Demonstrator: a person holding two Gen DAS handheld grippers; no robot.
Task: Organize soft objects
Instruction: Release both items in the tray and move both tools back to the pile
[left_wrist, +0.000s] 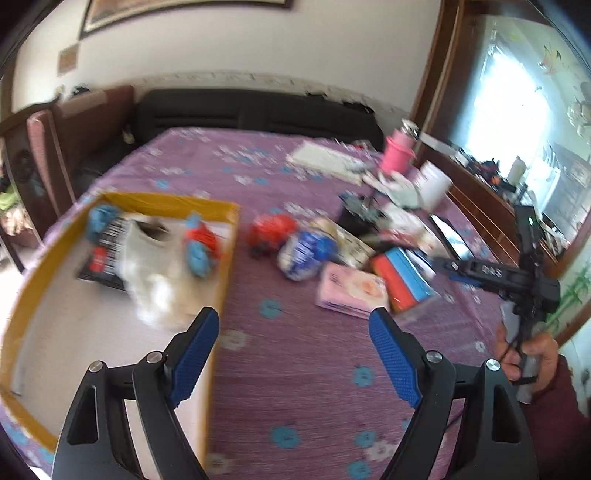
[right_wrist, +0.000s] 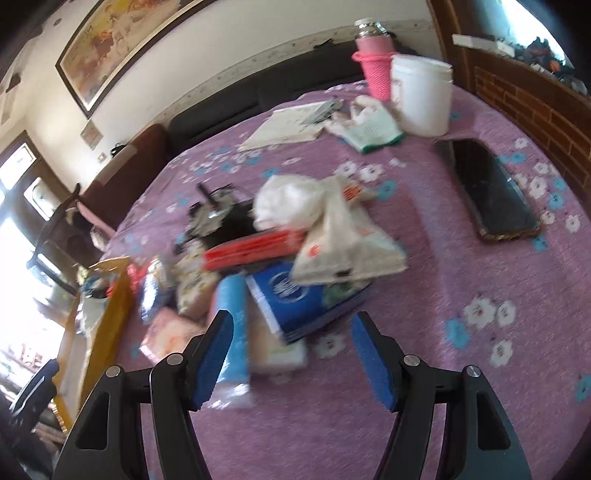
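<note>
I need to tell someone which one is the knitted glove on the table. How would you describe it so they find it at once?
Start from the purple flowered tablecloth and look to its far end, where a white plastic tub stands beside a pink bottle. The knitted glove lies flat just in front of that tub. It is the only white fabric item with a green cuff.

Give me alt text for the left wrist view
Open, empty left gripper hangs over a purple tablecloth, beside a cardboard box holding soft items; more packets are piled right.
</note>
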